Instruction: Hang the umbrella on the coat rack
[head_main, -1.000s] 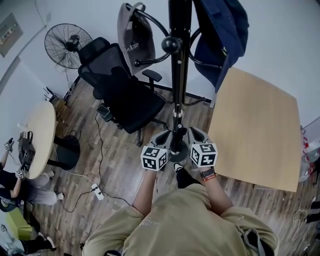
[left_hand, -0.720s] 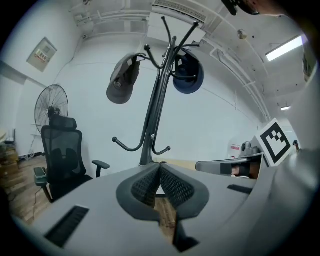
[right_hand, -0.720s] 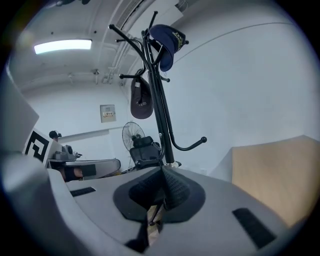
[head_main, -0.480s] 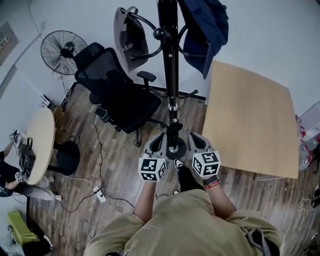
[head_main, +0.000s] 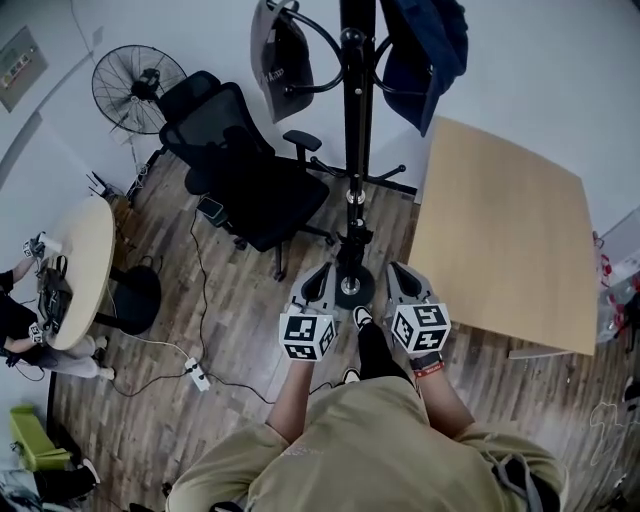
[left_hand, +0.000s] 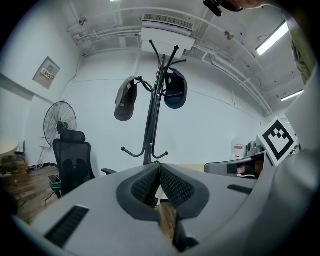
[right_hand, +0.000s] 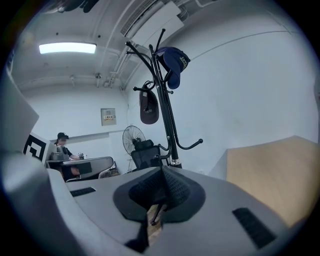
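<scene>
While held low beside coat rack (head_main: 357, 150) base: left gripper (head_main: 318, 286) pressed together, nothing between; right gripper (head_main: 400, 281) likewise. Grey cap (head_main: 278, 62), navy cap (right_hand: 172, 62) hanging on upper hooks.

black office chair (head_main: 250, 180) on plank floor (head_main: 240, 330), standing fan (head_main: 138, 90) just behind it | light wooden table (head_main: 500, 250) at right | round table (head_main: 80, 270) at left, person (head_main: 15, 335) seated beside it | white power strip (head_main: 197, 377) on floor | grey cap (head_main: 278, 60) and navy cap (head_main: 425, 50) hanging high
</scene>
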